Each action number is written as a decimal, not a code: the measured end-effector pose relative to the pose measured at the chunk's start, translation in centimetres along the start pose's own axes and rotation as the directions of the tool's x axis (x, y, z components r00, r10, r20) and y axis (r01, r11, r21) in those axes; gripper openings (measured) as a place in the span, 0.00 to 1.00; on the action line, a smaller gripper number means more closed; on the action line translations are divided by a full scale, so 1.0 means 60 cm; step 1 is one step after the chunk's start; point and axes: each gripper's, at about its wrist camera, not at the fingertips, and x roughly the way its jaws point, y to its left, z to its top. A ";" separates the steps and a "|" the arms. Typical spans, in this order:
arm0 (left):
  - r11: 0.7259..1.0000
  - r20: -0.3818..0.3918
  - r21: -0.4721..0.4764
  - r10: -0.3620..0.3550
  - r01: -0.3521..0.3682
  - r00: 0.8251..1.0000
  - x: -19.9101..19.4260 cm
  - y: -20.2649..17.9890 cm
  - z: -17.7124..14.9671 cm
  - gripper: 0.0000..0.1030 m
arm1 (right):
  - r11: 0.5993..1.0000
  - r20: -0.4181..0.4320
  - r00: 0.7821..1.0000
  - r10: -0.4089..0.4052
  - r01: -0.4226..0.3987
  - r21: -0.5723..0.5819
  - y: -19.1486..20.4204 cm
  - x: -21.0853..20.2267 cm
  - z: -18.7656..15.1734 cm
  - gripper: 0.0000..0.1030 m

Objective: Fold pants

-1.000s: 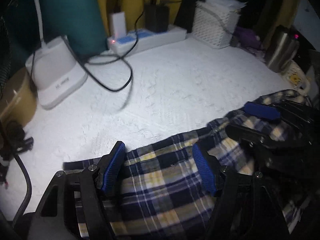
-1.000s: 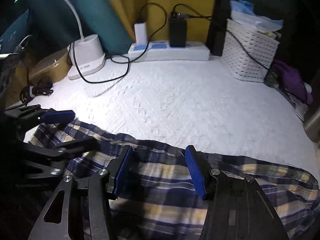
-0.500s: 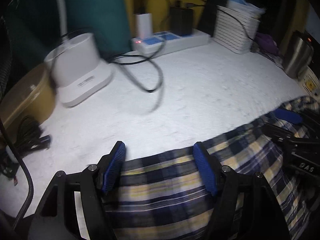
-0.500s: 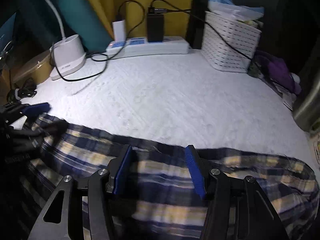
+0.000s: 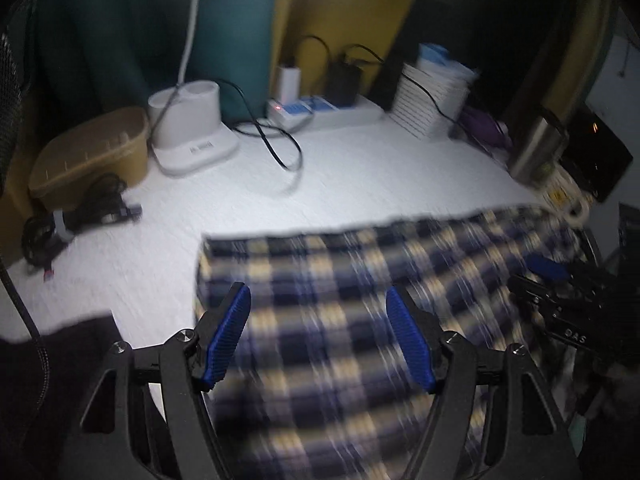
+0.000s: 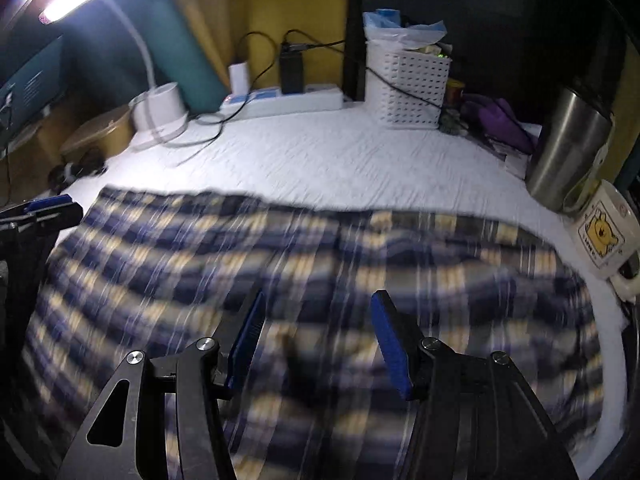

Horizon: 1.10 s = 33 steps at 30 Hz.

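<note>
Plaid pants, navy, cream and grey, lie spread across the white textured table cover; they also fill the lower half of the right wrist view. Both views are motion-blurred. My left gripper is open and empty above the pants' left part. My right gripper is open and empty above the pants' middle. The right gripper shows at the left wrist view's right edge, the left gripper at the right wrist view's left edge.
At the back stand a white lamp base with a loose black cable, a power strip and a white basket. A steel tumbler and a mug stand right. A tan box and coiled cable sit left.
Both grippers have pulled back and risen, staying open. Much more of the pants shows spread flat under them, and the views now take in the lamp, tumbler and mug.
</note>
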 end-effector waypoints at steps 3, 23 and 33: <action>0.999 -0.015 -0.029 -0.035 0.035 0.999 -0.014 -0.017 -0.045 0.69 | 0.999 -0.001 0.999 0.035 -0.035 0.001 0.014 -0.016 -0.032 0.55; 0.995 -0.086 0.103 0.018 -0.009 0.996 -0.056 -0.104 -0.210 0.69 | 0.998 0.019 0.999 0.028 -0.026 -0.058 0.033 -0.089 -0.187 0.55; 0.994 -0.020 0.086 0.076 -0.074 0.997 -0.085 -0.115 -0.183 0.69 | 0.997 0.077 0.997 0.004 -0.011 0.081 -0.031 -0.144 -0.216 0.73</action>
